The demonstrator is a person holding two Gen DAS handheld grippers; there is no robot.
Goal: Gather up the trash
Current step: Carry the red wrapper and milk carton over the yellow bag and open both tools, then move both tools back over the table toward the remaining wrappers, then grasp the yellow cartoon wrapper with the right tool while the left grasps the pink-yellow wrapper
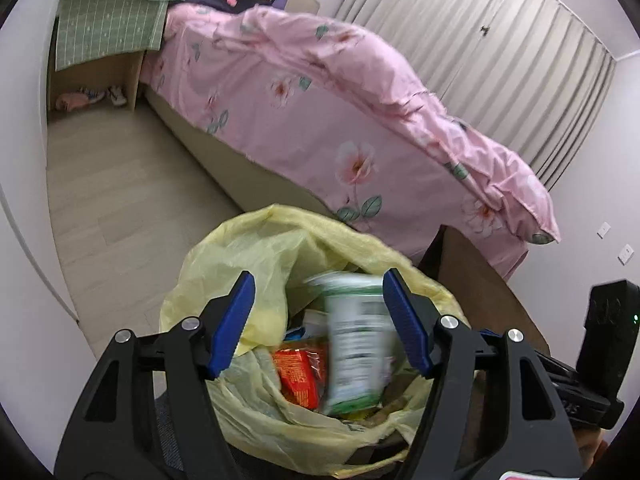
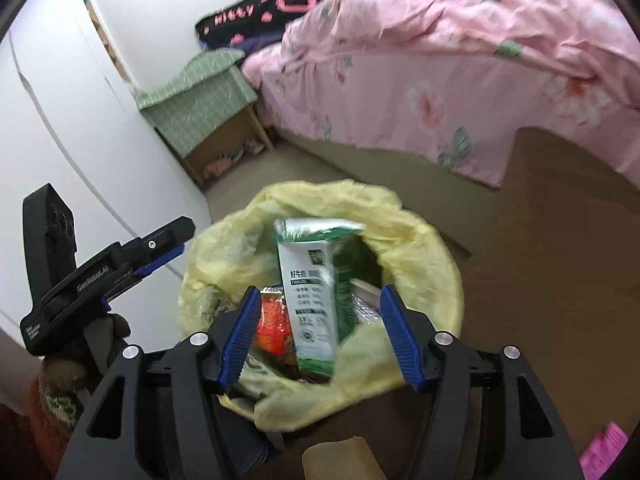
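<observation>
A yellow trash bag (image 1: 256, 248) stands open below both grippers; it also shows in the right wrist view (image 2: 420, 240). A green and white milk carton (image 1: 356, 340) is inside the bag's mouth, blurred, touching neither finger; it also shows in the right wrist view (image 2: 312, 292). A red snack wrapper (image 1: 298, 376) lies in the bag beside it, and shows too in the right wrist view (image 2: 272, 320). My left gripper (image 1: 318, 320) is open over the bag, empty. My right gripper (image 2: 316, 336) is open over the bag, empty. The left gripper also shows at the left of the right wrist view (image 2: 160, 252).
A bed with a pink floral cover (image 1: 320, 100) runs behind the bag. A bedside stand under a green cloth (image 1: 108, 28) is at the far left. A brown table (image 2: 560, 260) lies right of the bag, with a pink item (image 2: 604, 448) at its near edge.
</observation>
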